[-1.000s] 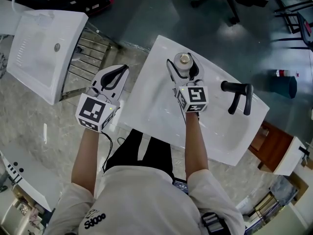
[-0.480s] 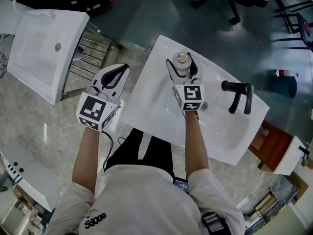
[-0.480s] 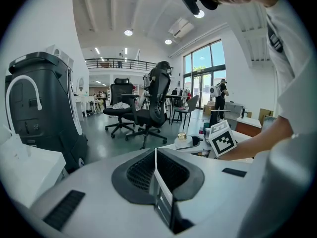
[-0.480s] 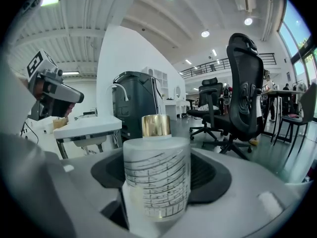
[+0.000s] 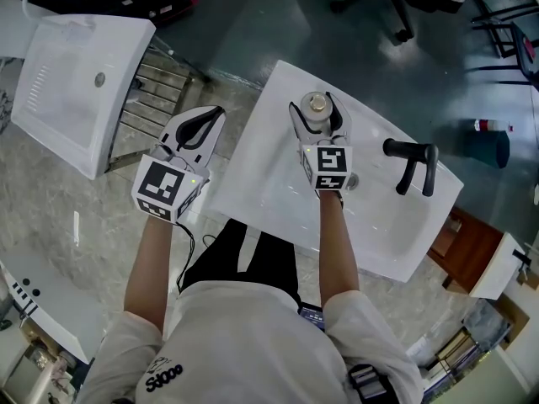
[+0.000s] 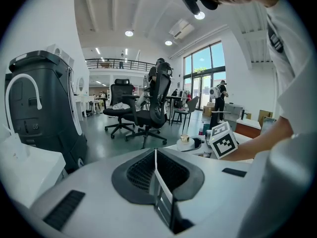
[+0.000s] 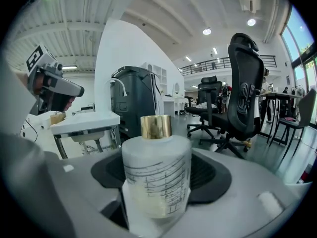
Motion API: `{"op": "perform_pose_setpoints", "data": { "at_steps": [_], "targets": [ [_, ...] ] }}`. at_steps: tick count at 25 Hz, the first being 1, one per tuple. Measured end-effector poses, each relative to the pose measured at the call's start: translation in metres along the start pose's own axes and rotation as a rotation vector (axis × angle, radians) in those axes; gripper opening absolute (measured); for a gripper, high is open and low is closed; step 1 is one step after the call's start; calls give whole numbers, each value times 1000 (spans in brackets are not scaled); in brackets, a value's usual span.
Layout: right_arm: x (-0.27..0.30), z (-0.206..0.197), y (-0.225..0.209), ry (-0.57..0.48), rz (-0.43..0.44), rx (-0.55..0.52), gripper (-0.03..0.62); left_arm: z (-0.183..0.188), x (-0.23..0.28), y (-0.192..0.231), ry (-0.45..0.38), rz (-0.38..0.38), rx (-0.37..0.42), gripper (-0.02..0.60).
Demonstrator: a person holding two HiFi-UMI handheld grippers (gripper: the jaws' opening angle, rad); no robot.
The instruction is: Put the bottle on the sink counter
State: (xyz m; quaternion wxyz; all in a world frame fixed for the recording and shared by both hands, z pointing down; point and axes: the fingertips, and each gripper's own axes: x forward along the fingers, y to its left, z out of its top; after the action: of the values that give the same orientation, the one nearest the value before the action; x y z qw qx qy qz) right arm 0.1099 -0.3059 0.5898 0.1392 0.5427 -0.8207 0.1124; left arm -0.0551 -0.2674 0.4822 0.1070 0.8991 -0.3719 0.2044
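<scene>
Bottle (image 7: 156,175), frosted with a gold cap, stands upright, clamped between the jaws of the right hand-held gripper (image 5: 317,112) over the far part of the white sink (image 5: 269,183), left of the black faucet (image 5: 410,165). Left hand-held gripper (image 5: 210,118) hovers beside the sink, jaws together and empty.

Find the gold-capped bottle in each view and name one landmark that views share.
Head view: bottle upper centre.
Left gripper view: small, right of centre, beside the marker cube.
Right gripper view: centre foreground, between the jaws.
Shared landmark: that marker cube, in head and left gripper views.
</scene>
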Motion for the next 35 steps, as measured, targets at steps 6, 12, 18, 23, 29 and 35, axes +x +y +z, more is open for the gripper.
{"op": "perform_pose_setpoints", "data": {
  "at_steps": [6, 12, 18, 23, 29, 35],
  "targets": [
    [-3, -6, 0, 40, -10, -5, 348, 1, -1, -3, -2, -4, 0, 15],
    [0, -7, -1, 54, -11, 0, 347, 5, 0, -7, -11, -20, 7, 15],
    [2, -8, -2, 63, -18, 15, 348, 4, 0, -9, -19, -4, 18, 15],
    [4, -10, 0, 76, -29, -18, 347, 9, -1, -11, -28, -1, 17, 15],
    [6, -12, -2, 94, -34, -7, 348, 11, -4, -9, -32, 5, 12, 15],
    [6, -15, -3, 128, -15, 25, 348, 13, -8, -12, -43, 6, 22, 15]
  ]
}}
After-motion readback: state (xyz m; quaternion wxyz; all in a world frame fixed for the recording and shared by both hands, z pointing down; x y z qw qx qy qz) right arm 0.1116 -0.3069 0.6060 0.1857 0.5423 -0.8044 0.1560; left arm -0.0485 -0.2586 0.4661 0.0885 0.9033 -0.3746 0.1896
